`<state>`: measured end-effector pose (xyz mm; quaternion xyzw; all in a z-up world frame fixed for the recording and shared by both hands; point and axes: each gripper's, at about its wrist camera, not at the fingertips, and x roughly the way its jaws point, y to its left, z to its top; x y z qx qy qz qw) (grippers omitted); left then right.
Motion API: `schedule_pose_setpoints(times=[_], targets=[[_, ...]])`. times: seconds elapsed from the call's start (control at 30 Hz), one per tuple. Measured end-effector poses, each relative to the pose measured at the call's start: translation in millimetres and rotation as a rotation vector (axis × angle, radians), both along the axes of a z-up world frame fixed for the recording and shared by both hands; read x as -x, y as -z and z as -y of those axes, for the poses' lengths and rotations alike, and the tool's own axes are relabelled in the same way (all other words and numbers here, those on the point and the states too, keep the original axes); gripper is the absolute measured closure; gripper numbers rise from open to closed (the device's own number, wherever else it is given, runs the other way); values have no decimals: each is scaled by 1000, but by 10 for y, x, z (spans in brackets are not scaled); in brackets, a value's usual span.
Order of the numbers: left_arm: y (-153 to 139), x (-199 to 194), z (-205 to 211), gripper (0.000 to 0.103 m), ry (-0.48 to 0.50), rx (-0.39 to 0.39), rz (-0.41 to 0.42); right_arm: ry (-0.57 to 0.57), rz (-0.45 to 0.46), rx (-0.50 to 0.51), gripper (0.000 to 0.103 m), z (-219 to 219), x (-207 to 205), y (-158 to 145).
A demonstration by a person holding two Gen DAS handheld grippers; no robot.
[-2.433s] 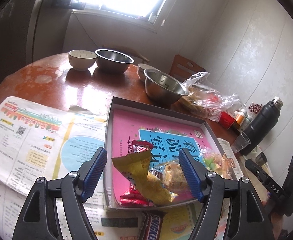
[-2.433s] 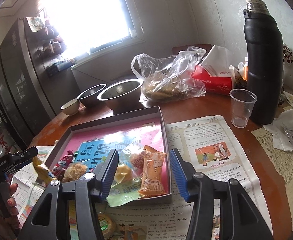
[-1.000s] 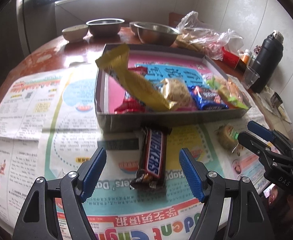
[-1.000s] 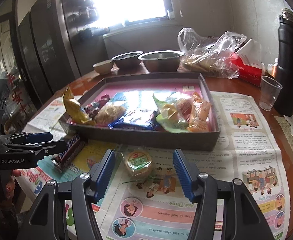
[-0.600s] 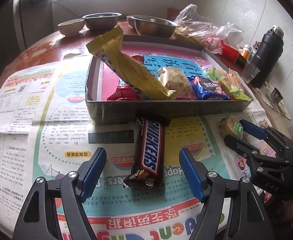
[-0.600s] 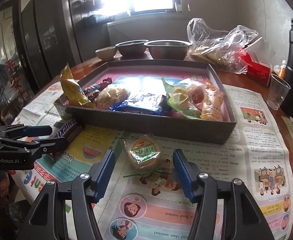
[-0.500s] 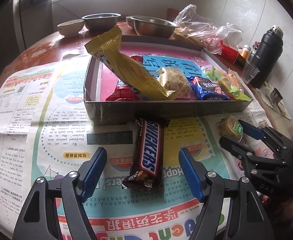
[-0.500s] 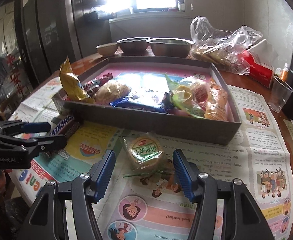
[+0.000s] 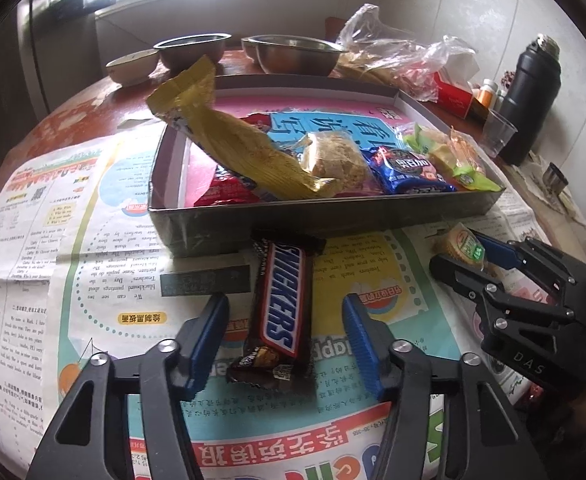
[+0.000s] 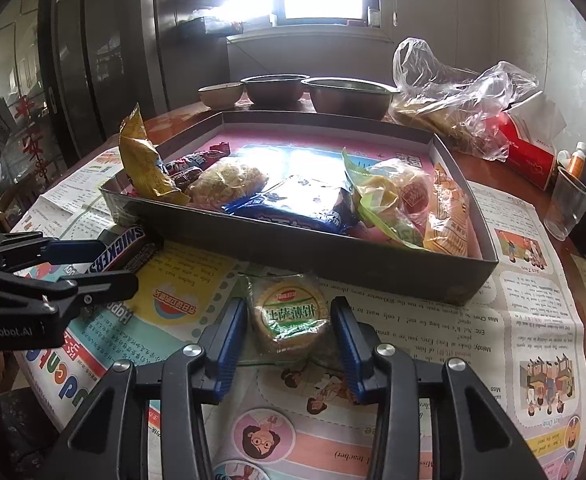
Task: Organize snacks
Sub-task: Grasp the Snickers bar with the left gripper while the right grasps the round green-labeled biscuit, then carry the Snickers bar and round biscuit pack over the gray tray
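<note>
A Snickers bar (image 9: pixel 283 308) lies on the newspaper in front of the grey box (image 9: pixel 333 220). My left gripper (image 9: pixel 285 328) is open, its fingers on either side of the bar's near end. A round green-labelled biscuit pack (image 10: pixel 289 316) lies on the newspaper in front of the box (image 10: pixel 333 256). My right gripper (image 10: pixel 289 328) is open with its fingers around the pack. The box holds several snacks, among them a yellow packet (image 9: pixel 233 136) and a blue packet (image 9: pixel 409 168). The Snickers bar (image 10: pixel 119 254) also shows in the right wrist view.
Metal bowls (image 9: pixel 293 52) and a ceramic bowl (image 9: pixel 133 66) stand behind the box. A clear bag of food (image 10: pixel 453 108), a red tissue pack (image 10: pixel 529 152), a plastic cup (image 10: pixel 567 204) and a black flask (image 9: pixel 529 92) stand at the right.
Both grippers have moved down and forward. The left fingers now flank the Snickers bar and have narrowed. The right fingers now flank the biscuit pack.
</note>
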<state>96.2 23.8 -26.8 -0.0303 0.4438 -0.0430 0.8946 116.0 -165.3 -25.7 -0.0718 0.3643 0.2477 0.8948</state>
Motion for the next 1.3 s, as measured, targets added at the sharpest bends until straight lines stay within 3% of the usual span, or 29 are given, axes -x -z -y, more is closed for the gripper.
schedule_pose_setpoints(times=[0.17, 0.23, 0.27, 0.57, 0.8, 0.83, 0.87, 1.2, 1.27, 1.3], targets=[[5, 19, 49, 58, 8, -41, 10, 1, -6, -23, 61, 35, 13, -19], [3, 28, 70, 72, 13, -55, 14, 1, -9, -30, 61, 41, 21, -25], [2, 33, 76, 74, 15, -61, 17, -1, -12, -37, 61, 45, 22, -29], [-53, 70, 41, 74, 42, 6, 8, -23, -28, -93, 63, 68, 58, -79], [-227, 157, 54, 74, 55, 26, 50, -24, -25, -140, 63, 130, 84, -174], [-244, 162, 49, 74, 53, 27, 55, -23, -22, -143, 65, 138, 85, -187], [-251, 157, 38, 74, 54, 29, 56, -23, -20, -147, 79, 143, 86, -199], [-250, 159, 51, 74, 60, 35, 52, -39, -56, -152, 78, 194, 66, -143], [-252, 160, 50, 74, 60, 34, 53, -48, -58, -150, 73, 196, 73, -141], [-254, 160, 45, 74, 59, 36, 53, -49, -55, -142, 63, 190, 79, -143]])
